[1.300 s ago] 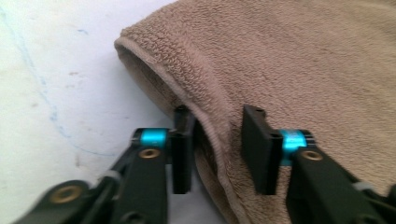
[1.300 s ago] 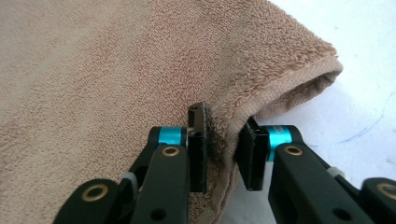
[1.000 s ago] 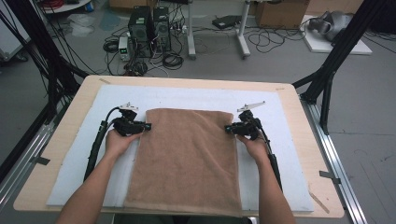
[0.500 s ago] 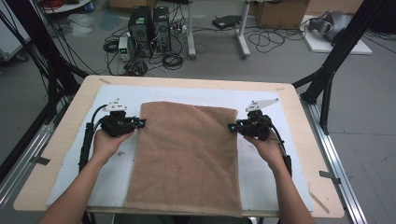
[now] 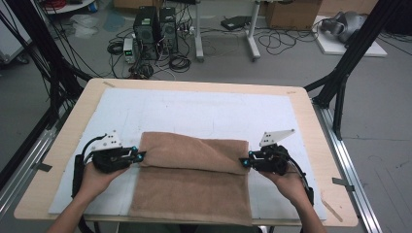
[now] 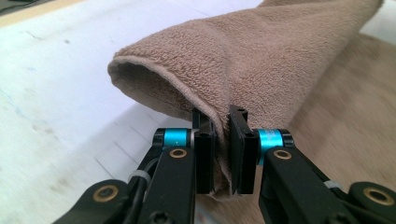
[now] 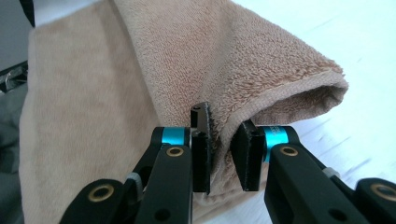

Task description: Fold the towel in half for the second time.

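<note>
A brown towel (image 5: 194,196) lies on the white mat, and its far edge is lifted and rolled back over the near part. At the fold's left end my left gripper (image 5: 140,156) is shut on the towel's edge. In the left gripper view the pads (image 6: 205,154) pinch the towel (image 6: 261,56) hem, with the left gripper (image 6: 221,140) low in the frame. My right gripper (image 5: 243,161) is shut on the fold's right end. The right gripper view has the right gripper (image 7: 224,140) clamping the towel (image 7: 196,56) edge, which curls open to the right.
The white mat (image 5: 204,109) covers most of a wooden table (image 5: 311,111), bare beyond the fold. Black frame legs (image 5: 350,63) stand at both sides. Computer towers (image 5: 155,26) and cables sit on the floor past the far edge.
Both grippers have come toward the person, carrying the towel's far edge up and over. The flat towel now has a rolled fold across its middle.
</note>
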Tool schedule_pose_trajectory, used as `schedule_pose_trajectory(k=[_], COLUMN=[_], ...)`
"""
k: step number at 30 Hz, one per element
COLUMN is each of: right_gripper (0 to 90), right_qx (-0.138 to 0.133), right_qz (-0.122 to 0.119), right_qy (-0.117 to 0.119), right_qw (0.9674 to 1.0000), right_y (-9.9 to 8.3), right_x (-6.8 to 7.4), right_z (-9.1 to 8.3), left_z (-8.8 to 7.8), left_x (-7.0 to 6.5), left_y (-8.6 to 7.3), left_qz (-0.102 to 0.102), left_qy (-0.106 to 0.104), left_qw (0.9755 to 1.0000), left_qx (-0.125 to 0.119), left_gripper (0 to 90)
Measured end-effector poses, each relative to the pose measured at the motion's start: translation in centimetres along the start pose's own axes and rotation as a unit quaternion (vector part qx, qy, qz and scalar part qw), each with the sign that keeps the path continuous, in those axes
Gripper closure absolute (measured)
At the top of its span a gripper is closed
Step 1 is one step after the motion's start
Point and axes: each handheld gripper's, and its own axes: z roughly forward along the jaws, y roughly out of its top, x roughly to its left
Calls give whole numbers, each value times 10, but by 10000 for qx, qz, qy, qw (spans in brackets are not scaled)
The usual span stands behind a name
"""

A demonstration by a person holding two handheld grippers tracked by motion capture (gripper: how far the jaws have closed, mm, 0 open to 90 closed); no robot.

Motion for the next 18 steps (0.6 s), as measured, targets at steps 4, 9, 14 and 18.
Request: schedule_pose_trajectory(k=[4,9,14,18], right_gripper=[780,723,569,490], right_qx=[-27,-184,-300,-366], right_qz=[-5,100,236,240], right_qy=[-13,-132,-276,-427], right_qw=[10000,9997,9989,9981], right_y=[-13,-25,-30,-22], right_x=[9,14,13,14], right_z=[4,3,-5,-16], left_z=[-2,-7,-19,-25], left_x=[-7,-7,-5,-2], left_y=[-14,-29,-29,-20], left_qz=[46,-77,-89,-47], left_qy=[-6,49,99,171], left_qw=[9999,9997,9995,9995], left_qx=[91,246,285,251], left_gripper=[804,758,692,626])
